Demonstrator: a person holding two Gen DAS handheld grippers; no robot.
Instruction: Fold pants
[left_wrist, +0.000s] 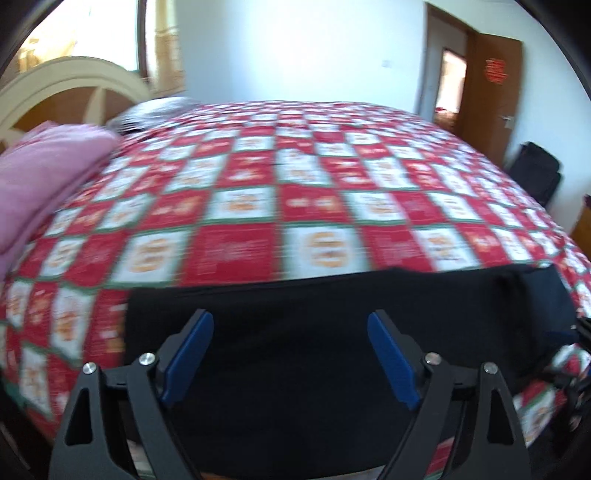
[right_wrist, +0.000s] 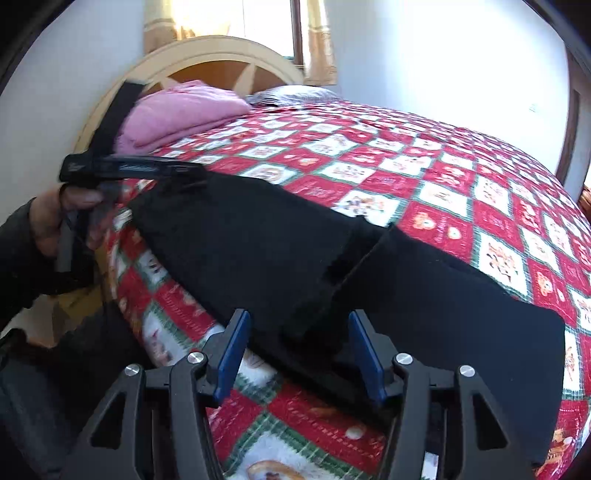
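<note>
Black fabric, the pants (right_wrist: 295, 251), lies flat along the near edge of the bed (right_wrist: 461, 177), on a red, white and green checked bedspread (left_wrist: 258, 206). The garment looks already doubled leg over leg, stretched long and narrow from the left gripper's end to the right gripper's end, which suits a next fold across its length.

The left gripper (left_wrist: 290, 354) hangs over the pants with its jaws wide and nothing between the blue pads (left_wrist: 192, 354); the cloth beneath them lies flat. In the right wrist view the same gripper shows as a dark blurred bar held in a person's hand (right_wrist: 62, 218) at the far-left end of the pants.

The right gripper (right_wrist: 301, 358) has its jaws partly apart, straddling a raised ridge of the pants near the bed's edge. The pads do not visibly pinch the cloth, so it reads as open around the fold rather than gripping it, likely positioned to take that edge.

A folded pink blanket (right_wrist: 181, 114) sits by the headboard (right_wrist: 207, 55), well clear of the work.
</note>
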